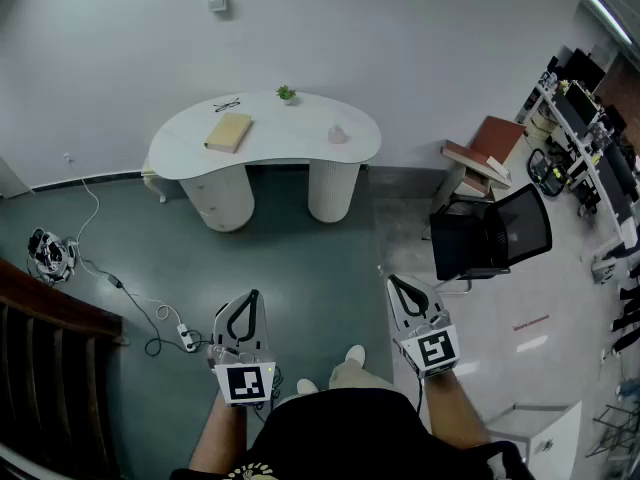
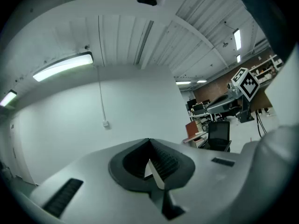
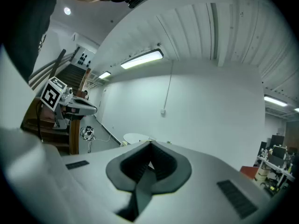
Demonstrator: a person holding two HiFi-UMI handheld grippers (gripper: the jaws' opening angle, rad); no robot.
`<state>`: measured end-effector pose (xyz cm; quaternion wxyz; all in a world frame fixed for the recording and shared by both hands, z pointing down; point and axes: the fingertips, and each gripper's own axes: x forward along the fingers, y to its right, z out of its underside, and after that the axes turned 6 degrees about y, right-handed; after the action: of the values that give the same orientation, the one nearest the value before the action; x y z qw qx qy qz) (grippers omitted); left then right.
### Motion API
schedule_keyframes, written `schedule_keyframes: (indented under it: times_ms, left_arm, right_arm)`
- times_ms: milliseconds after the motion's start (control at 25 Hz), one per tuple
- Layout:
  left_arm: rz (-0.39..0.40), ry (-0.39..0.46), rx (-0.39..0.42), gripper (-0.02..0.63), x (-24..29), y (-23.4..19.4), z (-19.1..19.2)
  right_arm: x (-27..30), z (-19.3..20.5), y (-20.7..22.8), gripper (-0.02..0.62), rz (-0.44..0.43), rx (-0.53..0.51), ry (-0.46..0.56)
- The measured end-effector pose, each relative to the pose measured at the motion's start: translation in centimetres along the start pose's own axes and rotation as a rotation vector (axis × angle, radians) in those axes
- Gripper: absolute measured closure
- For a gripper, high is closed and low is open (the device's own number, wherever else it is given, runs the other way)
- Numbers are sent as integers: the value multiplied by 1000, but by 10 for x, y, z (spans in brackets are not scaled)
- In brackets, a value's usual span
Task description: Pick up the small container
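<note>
Standing well apart from the white bench (image 1: 290, 146), we hold the left gripper (image 1: 253, 297) and right gripper (image 1: 393, 282), fingers together on nothing; the small container (image 1: 338, 134) sits toward the bench's right end.

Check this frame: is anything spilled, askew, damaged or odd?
Nothing looks spilled or damaged. The small container and a book rest on the table. The only oddity is a loose cable trailing across the floor near the left tool, possibly a trip hazard.
</note>
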<state>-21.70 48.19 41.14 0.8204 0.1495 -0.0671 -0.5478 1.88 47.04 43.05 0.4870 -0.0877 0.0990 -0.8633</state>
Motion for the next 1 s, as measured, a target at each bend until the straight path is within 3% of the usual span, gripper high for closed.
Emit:
schedule_keyframes:
  times_ms: [360, 720, 760, 840, 1000]
  left_arm:
    - [38, 27, -64, 601, -9, 9, -10]
    - [39, -47, -46, 601, 20, 1, 8]
    - [42, -50, -44, 601, 26, 1, 9]
    - [56, -50, -30, 601, 40, 1, 11]
    - [84, -64, -23, 601, 74, 2, 17]
  right_arm:
    - [-23, 0, -9, 566, 19, 62, -19]
    - [3, 7, -6, 560, -32, 77, -50]
    - [8, 9, -3, 534, -43, 73, -58]
    - [20, 13, 4, 412, -57, 83, -60]
    - [49, 21, 26, 379, -63, 121, -50]
